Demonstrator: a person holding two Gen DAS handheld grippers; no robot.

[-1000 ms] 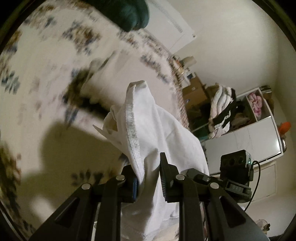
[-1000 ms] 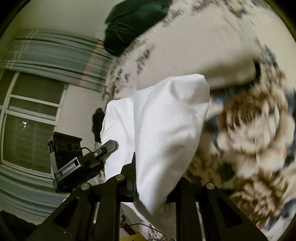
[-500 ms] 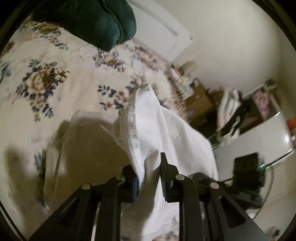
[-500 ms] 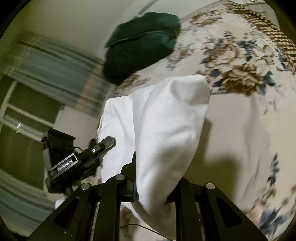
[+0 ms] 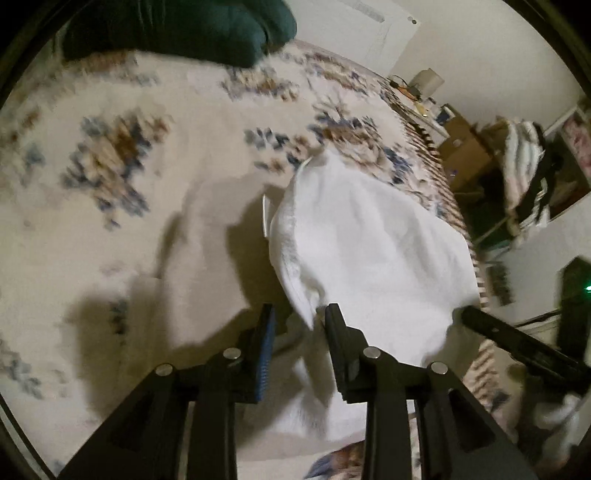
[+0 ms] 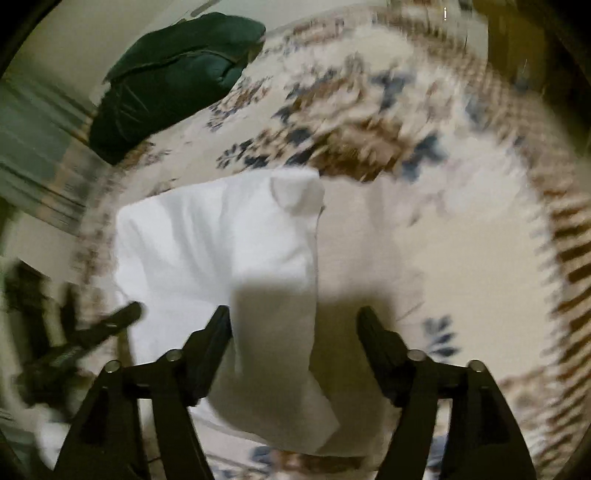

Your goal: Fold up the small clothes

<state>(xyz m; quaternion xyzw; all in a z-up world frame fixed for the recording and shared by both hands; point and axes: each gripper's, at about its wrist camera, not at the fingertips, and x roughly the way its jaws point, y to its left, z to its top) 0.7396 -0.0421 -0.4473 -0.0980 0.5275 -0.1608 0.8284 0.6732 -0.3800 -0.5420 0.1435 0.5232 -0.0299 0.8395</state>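
Note:
A small white garment (image 5: 369, 251) lies bunched on the floral bed cover (image 5: 110, 166). My left gripper (image 5: 300, 321) hangs just over its near edge with its jaws opening. The cloth's hem brushes the right finger, and the blue-padded left finger stands clear of it. In the right wrist view the same garment (image 6: 221, 240) runs down between the fingers of my right gripper (image 6: 293, 317), whose jaws are opening wide. The cloth leans on the left finger and nothing presses on it. Each gripper shows blurred at the edge of the other's view.
A dark green pillow (image 5: 184, 26) (image 6: 173, 74) lies at the head of the bed. Cardboard boxes (image 5: 465, 155) and a shelf with piled clothes (image 5: 524, 155) stand past the bed's right edge. Curtains (image 6: 33, 147) hang at the left.
Both grippers swept across the bed with the white garment pinched, then their jaws came apart. The garment has slipped from both grips and settled lower toward the cover.

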